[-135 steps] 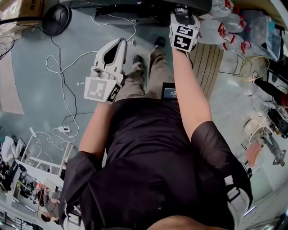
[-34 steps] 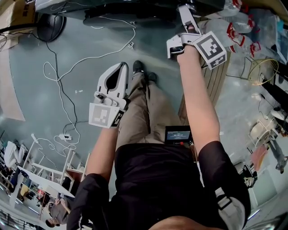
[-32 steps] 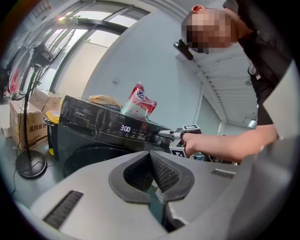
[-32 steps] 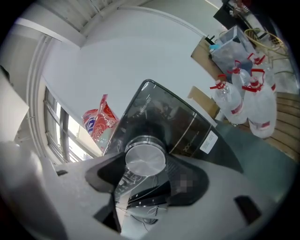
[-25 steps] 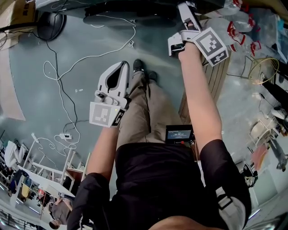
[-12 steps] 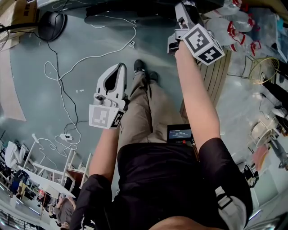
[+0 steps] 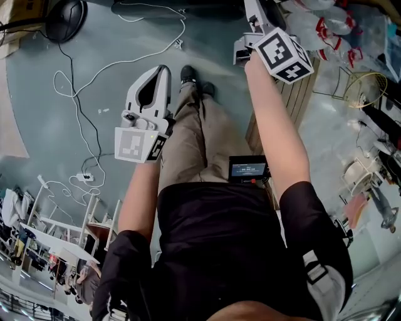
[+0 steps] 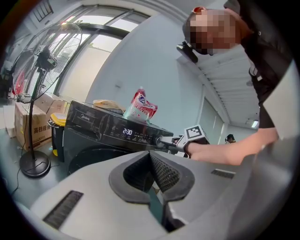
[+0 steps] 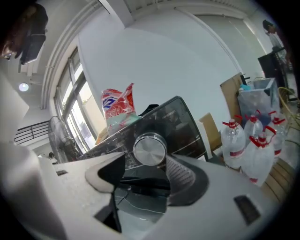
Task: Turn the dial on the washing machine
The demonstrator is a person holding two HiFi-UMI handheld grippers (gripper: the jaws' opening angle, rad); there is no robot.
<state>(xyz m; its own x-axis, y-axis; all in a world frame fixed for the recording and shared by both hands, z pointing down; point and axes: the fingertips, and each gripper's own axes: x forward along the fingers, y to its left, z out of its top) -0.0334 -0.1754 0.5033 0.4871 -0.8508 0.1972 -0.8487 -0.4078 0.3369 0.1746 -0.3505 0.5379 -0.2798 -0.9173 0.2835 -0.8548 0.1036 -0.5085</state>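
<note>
From the head view, two grippers reach forward. The left gripper (image 7: 164, 69) hovers over the grey floor (image 7: 37, 113) in the upper middle of the frame. The right gripper (image 7: 253, 11) reaches to the top edge, its marker cube (image 7: 282, 53) turned on a slant. Below them are the person's two shoes (image 7: 187, 74). One small lit screen (image 7: 247, 168) sits at the waist, right of centre. White cables (image 7: 78, 72) trail across the floor at the left, and one round fan base (image 7: 64, 17) lies in the upper left corner. In the left gripper view that gripper's jaws meet with nothing between them. Beyond them stands one black washing machine (image 8: 89, 133), with a lit display (image 8: 127, 132) on its panel left of centre. One red and white bag (image 8: 140, 108) rests on top of it. The right gripper (image 8: 165, 141) is at the panel's right end, and one standing fan (image 8: 44, 61) and one cardboard box (image 8: 33, 129) are at the far left. In the right gripper view the jaws stand wide. The single silver dial (image 9: 150, 150) sits between their tips at the centre of the frame, gripped at its rim by the ribbed pads (image 9: 182, 176). The panel of the washing machine (image 9: 187, 124) slants behind it, with the same bag (image 9: 117, 108) above. At the right edge stand clear water bottles (image 9: 258, 159), four red caps as far as I can count.
</note>
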